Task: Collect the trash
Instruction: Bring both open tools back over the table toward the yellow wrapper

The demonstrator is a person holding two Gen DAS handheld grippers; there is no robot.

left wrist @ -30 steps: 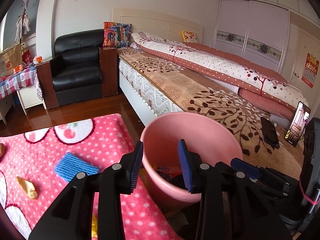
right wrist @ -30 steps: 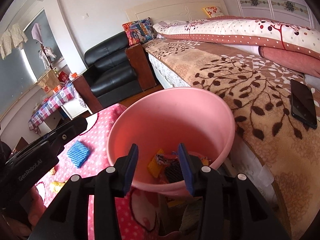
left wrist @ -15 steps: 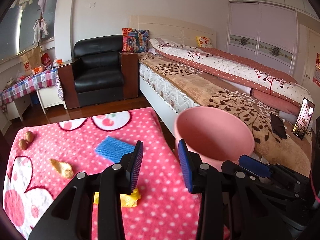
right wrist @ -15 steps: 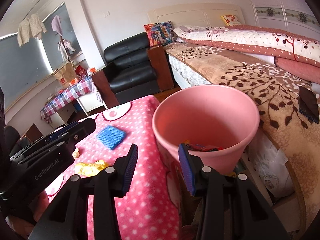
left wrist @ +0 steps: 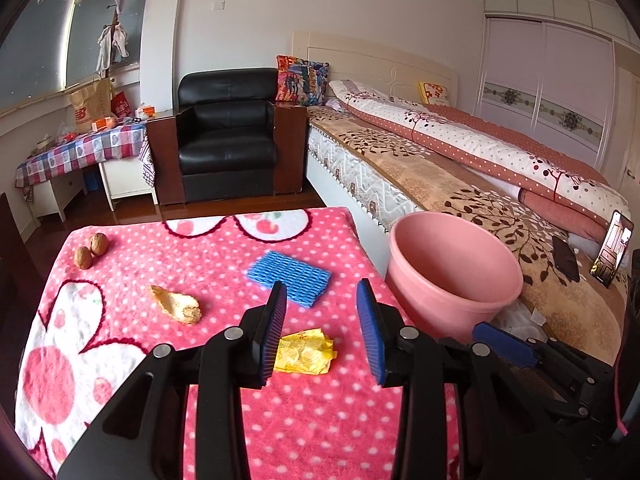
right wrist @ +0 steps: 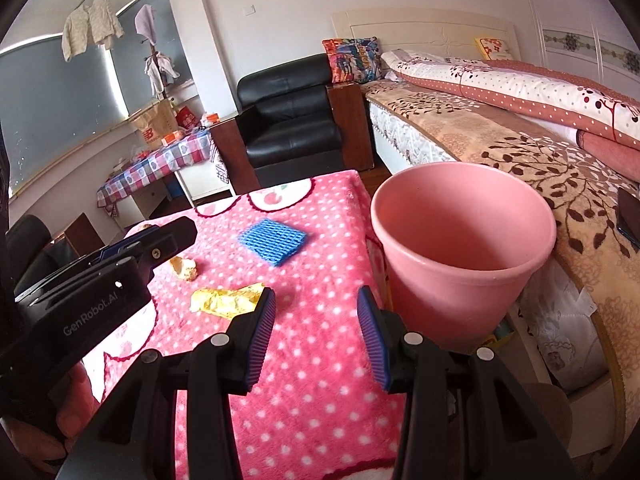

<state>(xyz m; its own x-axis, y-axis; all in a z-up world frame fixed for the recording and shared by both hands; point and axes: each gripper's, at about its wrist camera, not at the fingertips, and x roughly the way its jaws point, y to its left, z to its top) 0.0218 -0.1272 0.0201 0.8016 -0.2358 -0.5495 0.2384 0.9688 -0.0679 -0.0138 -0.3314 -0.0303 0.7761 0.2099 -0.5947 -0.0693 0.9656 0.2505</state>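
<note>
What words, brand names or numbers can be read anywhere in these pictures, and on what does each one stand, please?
"GenRobot.AI": white lettering on the black left gripper body, right wrist view.
Brown paper bag on the checked-cloth side table: logo and print too blurred to read.
Crumpled yellow wrapper: red marks illegible.

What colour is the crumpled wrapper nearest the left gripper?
Yellow; the crumpled wrapper shows best in the left wrist view.

The left gripper point(left wrist: 322, 328) fills the lower middle of its own view, its two blue-padded fingers point(left wrist: 274, 330) spread wide apart with nothing between them. The right gripper point(right wrist: 316, 336) sits likewise at the bottom centre of its view, fingers point(right wrist: 372, 336) parted and empty. At the lower left of the right view a hand point(right wrist: 60, 432) grips the left gripper's black body.
</note>
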